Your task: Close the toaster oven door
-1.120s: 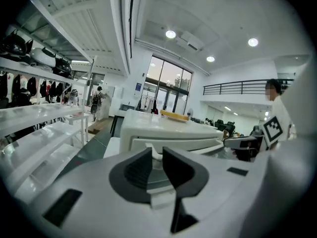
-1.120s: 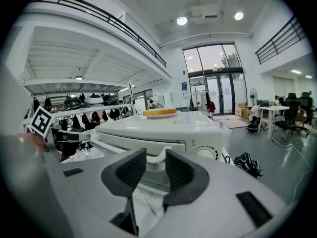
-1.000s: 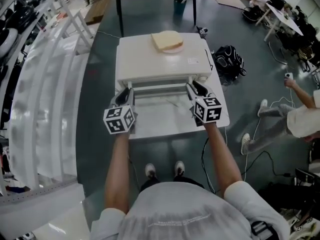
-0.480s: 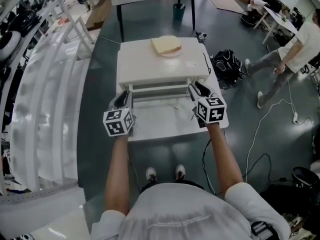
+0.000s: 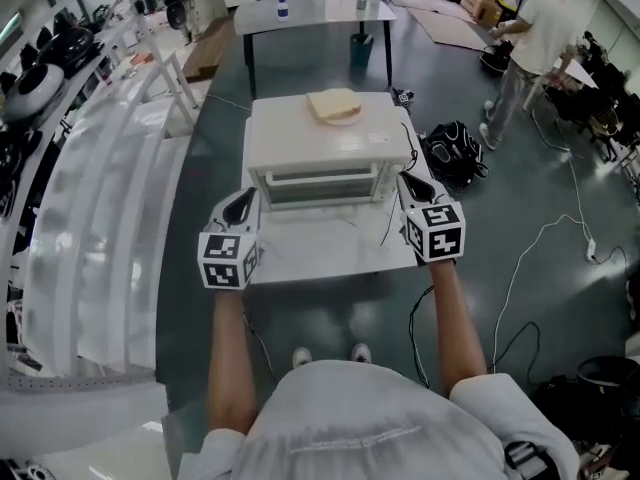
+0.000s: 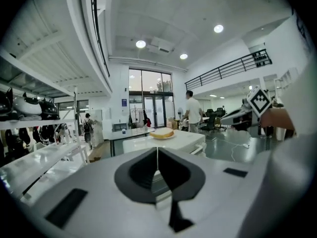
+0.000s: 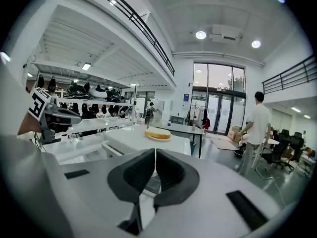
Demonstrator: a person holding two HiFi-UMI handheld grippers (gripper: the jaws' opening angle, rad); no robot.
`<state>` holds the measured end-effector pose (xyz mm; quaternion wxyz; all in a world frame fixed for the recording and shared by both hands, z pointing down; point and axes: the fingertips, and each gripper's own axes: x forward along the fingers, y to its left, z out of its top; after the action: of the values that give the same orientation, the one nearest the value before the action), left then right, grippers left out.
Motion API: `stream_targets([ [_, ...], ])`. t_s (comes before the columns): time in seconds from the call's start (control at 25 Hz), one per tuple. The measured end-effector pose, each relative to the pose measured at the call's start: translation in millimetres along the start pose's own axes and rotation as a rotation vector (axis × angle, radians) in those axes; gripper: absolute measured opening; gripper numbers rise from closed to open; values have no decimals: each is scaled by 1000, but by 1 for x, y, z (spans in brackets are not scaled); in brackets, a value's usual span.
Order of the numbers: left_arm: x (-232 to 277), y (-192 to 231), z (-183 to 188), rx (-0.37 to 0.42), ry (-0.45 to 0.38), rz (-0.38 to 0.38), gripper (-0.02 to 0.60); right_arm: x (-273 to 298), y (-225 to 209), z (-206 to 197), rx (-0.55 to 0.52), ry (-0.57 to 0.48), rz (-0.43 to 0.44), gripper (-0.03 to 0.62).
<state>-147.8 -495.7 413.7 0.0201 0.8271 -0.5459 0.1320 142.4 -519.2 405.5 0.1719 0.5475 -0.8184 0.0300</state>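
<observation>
The white toaster oven stands on a low white table. Its door is up against the front. A slice of bread lies on a plate on its top. My left gripper hovers off the oven's front left corner, jaws together and empty. My right gripper is off the front right corner; its jaws are closing and meet with nothing between them. The left gripper view looks past my left gripper to the oven and bread. The right gripper view looks past my right gripper to the bread.
White shelving runs along the left. A black backpack and cables lie on the floor to the right. A person stands at the back right. A table with a bottle stands behind the oven.
The oven door has gone from lying open and flat to upright against the front. Both grippers have drawn back and apart from it. The view has pulled back.
</observation>
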Motion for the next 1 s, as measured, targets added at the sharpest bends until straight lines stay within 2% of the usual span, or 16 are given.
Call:
stream_targets([
  [0.2, -33, -7, 32, 33, -58, 10, 20, -35, 8, 24, -36, -28, -3, 17],
  [0.52, -65, -30, 76, 119, -159, -17, 20, -72, 25, 56, -49, -109, 44, 17],
  [1.0, -88, -54, 117, 193, -208, -54, 20, -100, 57, 92, -132, -170, 104, 17],
])
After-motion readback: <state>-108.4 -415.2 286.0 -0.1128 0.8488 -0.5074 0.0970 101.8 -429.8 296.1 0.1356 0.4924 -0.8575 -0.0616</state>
